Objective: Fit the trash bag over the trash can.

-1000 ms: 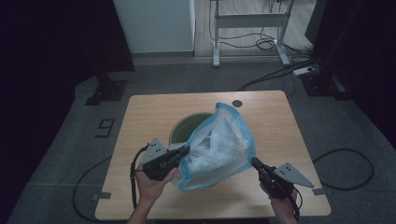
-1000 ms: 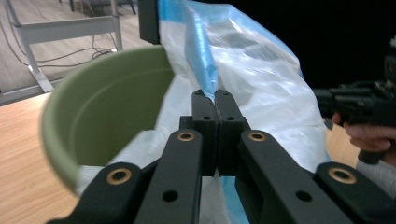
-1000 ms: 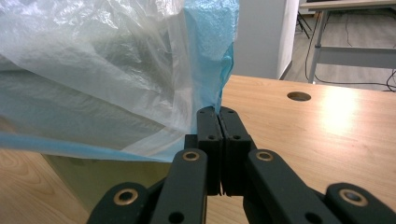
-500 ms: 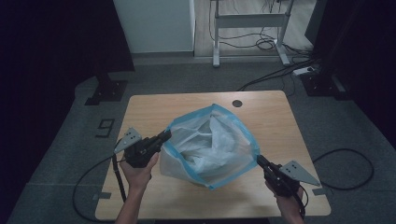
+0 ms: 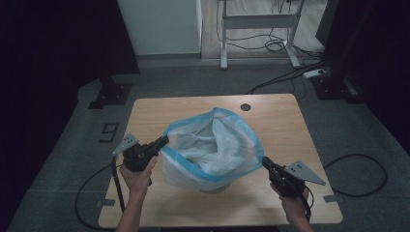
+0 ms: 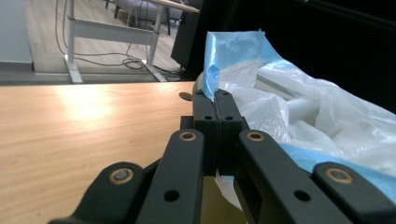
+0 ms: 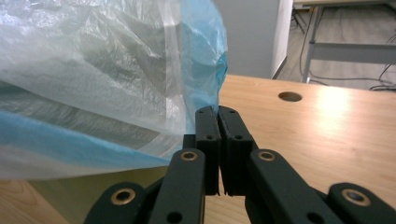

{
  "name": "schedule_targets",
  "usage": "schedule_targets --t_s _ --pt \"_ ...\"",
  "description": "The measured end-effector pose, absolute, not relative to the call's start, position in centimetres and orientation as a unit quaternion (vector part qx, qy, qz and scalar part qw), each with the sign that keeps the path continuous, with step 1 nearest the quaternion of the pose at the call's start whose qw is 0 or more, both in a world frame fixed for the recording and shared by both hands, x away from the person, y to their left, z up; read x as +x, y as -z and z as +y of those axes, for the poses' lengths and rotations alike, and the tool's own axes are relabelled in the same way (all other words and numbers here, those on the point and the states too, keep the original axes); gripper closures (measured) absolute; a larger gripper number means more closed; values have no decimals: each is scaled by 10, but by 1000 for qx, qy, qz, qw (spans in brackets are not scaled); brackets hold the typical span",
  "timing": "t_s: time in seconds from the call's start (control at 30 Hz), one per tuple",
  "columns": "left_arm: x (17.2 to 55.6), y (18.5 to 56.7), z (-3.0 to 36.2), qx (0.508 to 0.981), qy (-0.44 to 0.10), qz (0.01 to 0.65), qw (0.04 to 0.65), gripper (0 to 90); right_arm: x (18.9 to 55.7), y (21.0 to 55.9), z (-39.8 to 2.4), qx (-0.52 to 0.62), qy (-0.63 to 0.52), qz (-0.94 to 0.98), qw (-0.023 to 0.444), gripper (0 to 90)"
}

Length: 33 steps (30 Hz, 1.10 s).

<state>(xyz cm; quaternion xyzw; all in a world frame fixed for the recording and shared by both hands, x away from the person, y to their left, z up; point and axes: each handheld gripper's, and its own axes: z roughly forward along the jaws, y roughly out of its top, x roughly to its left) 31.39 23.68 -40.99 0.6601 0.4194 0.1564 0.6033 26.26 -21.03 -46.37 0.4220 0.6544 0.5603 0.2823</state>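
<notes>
A translucent white plastic bag with a blue rim (image 5: 212, 147) is spread wide open over a pale round bin (image 5: 215, 187) in the middle of the wooden table (image 5: 275, 121). My left gripper (image 5: 163, 140) is shut on the bag's rim at its left side. In the left gripper view the blue rim (image 6: 212, 79) rises from between the closed jaws of that gripper (image 6: 215, 95). My right gripper (image 5: 265, 161) is shut on the rim at the bag's right side; in the right gripper view the bag (image 7: 102, 70) billows left from its closed tips (image 7: 217, 112).
A round cable hole (image 5: 245, 107) lies in the table near its far edge. A white desk frame (image 5: 256, 21) and cables stand on the floor beyond. Cables trail off both grippers toward the floor. A dark stand base (image 5: 110, 94) sits off the far left corner.
My left gripper has moved left and a little down with the rim, pulling the bag's mouth from a crumpled bunch into a wide opening over the bin. The right gripper has barely moved.
</notes>
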Motion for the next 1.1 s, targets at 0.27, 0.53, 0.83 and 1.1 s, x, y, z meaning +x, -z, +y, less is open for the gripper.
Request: schedule_targets --t_s 0.27,0.53,0.83,1.1 --pt "300 427 253 662 -146 413 608 898 261 488 -206 431 -546 670 260 874" --pt "294 438 260 683 -128 385 607 898 257 503 -203 426 -537 684 250 875" --pt "301 451 264 700 -129 403 575 897 260 509 -195 424 -520 698 249 875" --pt "306 446 263 690 -140 404 584 845 278 504 -197 442 -515 689 255 862"
